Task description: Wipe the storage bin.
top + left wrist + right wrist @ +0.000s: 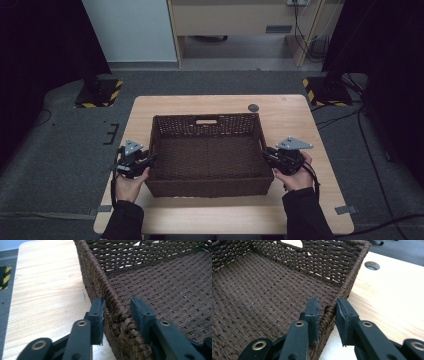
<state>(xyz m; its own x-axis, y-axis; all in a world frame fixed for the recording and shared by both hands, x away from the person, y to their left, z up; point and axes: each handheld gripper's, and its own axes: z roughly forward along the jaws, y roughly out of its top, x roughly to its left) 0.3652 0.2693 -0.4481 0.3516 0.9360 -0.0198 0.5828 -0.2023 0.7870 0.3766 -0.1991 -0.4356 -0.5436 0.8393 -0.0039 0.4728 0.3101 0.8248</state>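
A: Where does the basket (209,156) sit?

B: Mid-table (295,112), a dark brown woven rectangle, long axis running from nine o'clock to three o'clock in the high view. A handle slot is cut in the twelve o'clock wall. It holds nothing.

A: And the hands?

B: One at each short end. The left gripper (145,161) is at nine o'clock of the basket, the right gripper (267,154) at three o'clock, both pointing inward across the rims. Neither is nearer; it looks like a two-handed job.

A: Are they gripping?

B: In the right gripper view the right gripper (327,313) straddles the braided rim, one jaw inside and one outside, pads closed against the weave. In the left gripper view the left gripper (116,312) also straddles the wall, but the outer pad touches while the inner one stands off with a gap, so that side is not yet clamped.

A: So what does the next move turn on?

B: I'd judge the left jaws must pinch the rim first. The wicker is rough and stiff, so it should hold, provided both ends rise level.
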